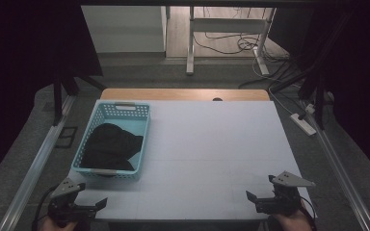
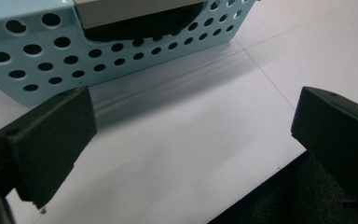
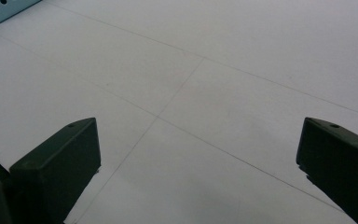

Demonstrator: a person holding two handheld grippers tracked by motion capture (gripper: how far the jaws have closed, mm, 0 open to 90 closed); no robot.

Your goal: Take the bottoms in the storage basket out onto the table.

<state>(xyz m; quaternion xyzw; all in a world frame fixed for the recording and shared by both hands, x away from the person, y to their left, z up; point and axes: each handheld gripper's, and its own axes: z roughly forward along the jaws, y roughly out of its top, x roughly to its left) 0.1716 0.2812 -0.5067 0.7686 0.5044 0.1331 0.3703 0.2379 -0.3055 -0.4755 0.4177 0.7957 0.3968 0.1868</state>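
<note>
The left gripper (image 1: pixel 79 204) sits at the table's near left corner, jaws spread wide and empty; the right gripper (image 1: pixel 265 196) sits at the near right corner, likewise wide and empty; the light blue basket (image 1: pixel 142 139) lies just beyond the left gripper, long axis running near-to-far, holding a black cloth (image 1: pixel 110 147); white table (image 1: pixel 212 154) beneath.

The left claw (image 1: pixel 89 204) is a black, blocky unit with a grey three-cornered plate on top and a dark cable looping off its outer side. The right claw (image 1: pixel 259 195) is built the same, black beneath its own grey pointed plate. Seen up close, each jaw is a thick matte black slab with squared edges and a small round recess near its tip.
</note>
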